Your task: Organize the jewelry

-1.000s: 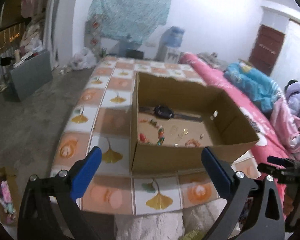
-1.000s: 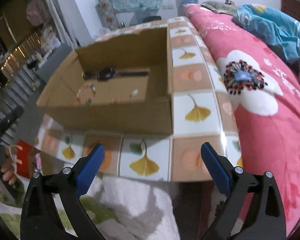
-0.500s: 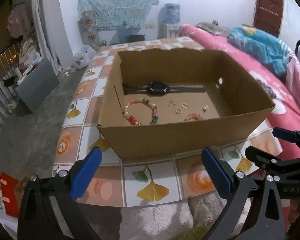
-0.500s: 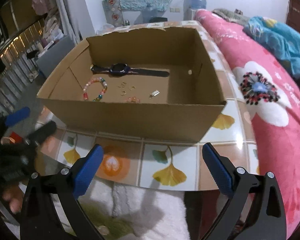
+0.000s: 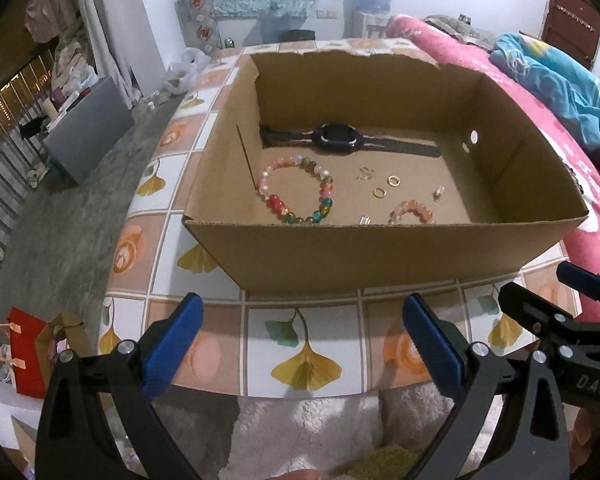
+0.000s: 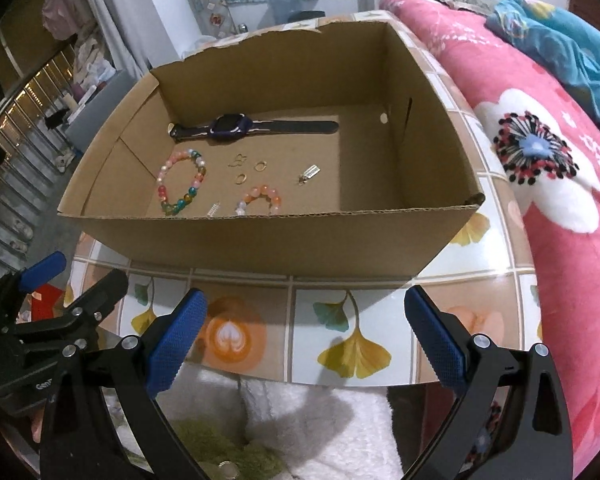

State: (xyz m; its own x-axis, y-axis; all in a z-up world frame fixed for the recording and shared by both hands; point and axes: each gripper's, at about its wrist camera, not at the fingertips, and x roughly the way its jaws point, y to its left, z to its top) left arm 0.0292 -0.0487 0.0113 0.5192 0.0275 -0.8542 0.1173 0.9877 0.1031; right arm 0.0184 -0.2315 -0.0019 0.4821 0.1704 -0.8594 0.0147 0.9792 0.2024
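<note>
- Brown cardboard makes the box (image 5: 380,252), which sits on a tiled table (image 5: 300,344) with yellow leaf pictures.
- All the jewelry I can see lies on the floor of the box, toward its left side.
- A dark watch (image 5: 336,139) lies flat along the far wall.
- A big bead bracelet (image 5: 296,188) with many colours lies to the left, nearer than the watch.
- A small pink bead bracelet (image 5: 411,212) lies close to the near wall.
- Two little gold rings (image 5: 386,186) sit between the bracelets, not touching them, and tiny charms lie near them.
- The left tongs (image 5: 300,344) hang over the near table edge, with their blue tips wide apart and nothing between them.
- The right tongs (image 6: 304,336) do the same, just beside the left ones, apart and holding nothing.
- This could be jewelry put away in the box, or jewelry waiting to be sorted. I cannot tell which.
- If a piece gets picked up, I think the tongs must go over the tall near wall and come straight down.
- The rings are tiny and flat, so they may slip. Close slowly, right on the middle.
- Beads roll, so pinching across the string may hold better.
</note>
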